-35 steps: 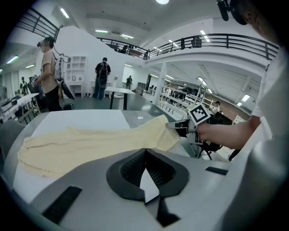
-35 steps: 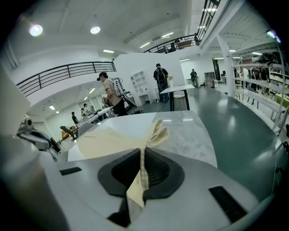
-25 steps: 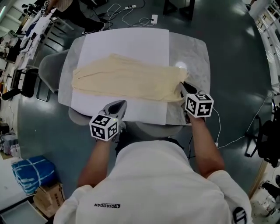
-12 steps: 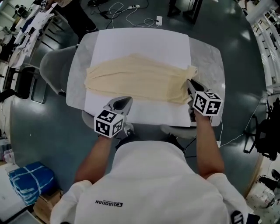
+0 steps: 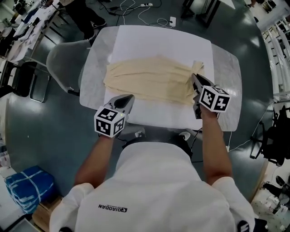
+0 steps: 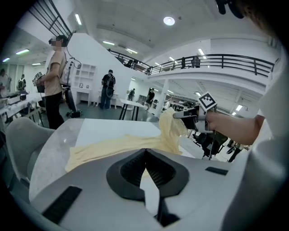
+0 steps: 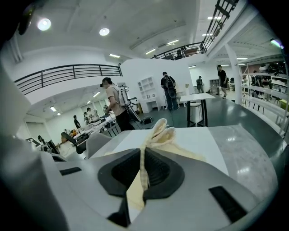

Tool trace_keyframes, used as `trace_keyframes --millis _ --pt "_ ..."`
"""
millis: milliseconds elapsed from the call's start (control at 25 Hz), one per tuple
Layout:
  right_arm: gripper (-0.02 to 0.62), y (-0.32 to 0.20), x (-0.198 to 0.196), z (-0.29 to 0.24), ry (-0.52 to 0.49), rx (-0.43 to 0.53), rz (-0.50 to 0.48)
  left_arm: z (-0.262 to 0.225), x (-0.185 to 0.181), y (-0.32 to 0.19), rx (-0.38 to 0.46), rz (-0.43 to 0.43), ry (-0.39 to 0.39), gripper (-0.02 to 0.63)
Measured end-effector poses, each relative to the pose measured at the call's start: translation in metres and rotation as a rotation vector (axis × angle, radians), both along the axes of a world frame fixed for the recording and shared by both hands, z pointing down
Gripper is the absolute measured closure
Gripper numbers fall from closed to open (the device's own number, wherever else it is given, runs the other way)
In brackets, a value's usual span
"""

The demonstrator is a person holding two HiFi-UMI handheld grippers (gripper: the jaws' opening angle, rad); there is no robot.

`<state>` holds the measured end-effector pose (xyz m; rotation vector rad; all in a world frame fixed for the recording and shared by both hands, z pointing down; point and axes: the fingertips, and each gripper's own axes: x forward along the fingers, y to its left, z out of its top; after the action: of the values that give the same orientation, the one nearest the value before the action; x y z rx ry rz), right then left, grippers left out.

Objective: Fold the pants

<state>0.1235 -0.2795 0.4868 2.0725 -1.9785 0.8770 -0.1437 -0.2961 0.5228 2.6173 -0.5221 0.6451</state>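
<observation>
Cream pants [image 5: 149, 81] lie lengthwise across a white sheet [image 5: 158, 41] on the grey table [image 5: 226, 90]. My right gripper [image 5: 192, 77] is shut on their right end, which stands up in a small peak. In the right gripper view the cloth [image 7: 162, 131] runs between the closed jaws of that gripper [image 7: 143, 151] and hangs down behind them. My left gripper [image 5: 131, 97] is shut, with its tips at the pants' near edge. In the left gripper view only white shows in the gap behind its tips [image 6: 145, 151]. There the pants [image 6: 113, 146] spread beyond the tips, up to the right gripper [image 6: 178, 116].
A grey chair [image 5: 63, 63] stands at the table's left end. Cables [image 5: 149, 7] trail on the floor beyond the far edge. A blue bundle [image 5: 25, 186] sits on the floor at the lower left. People [image 6: 54, 85] stand further off in the hall.
Both grippers have moved left along the table. The right one has pulled the pants' right end off the bare table onto the sheet and raised it. The pants now lie shorter.
</observation>
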Motion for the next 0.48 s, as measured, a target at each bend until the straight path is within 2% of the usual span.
trace_keyframes --millis 160,480 --pt "0.549 -0.033 -0.044 -0.010 -0.003 0.006 -0.054 0.001 -0.027 -0.017 -0.012 -0.038 0.001 0.580" --pt "0.549 -0.099 -0.121 -0.010 -0.027 -0.010 -0.175 0.004 -0.057 -0.041 -0.024 -0.118 0.035 0.580"
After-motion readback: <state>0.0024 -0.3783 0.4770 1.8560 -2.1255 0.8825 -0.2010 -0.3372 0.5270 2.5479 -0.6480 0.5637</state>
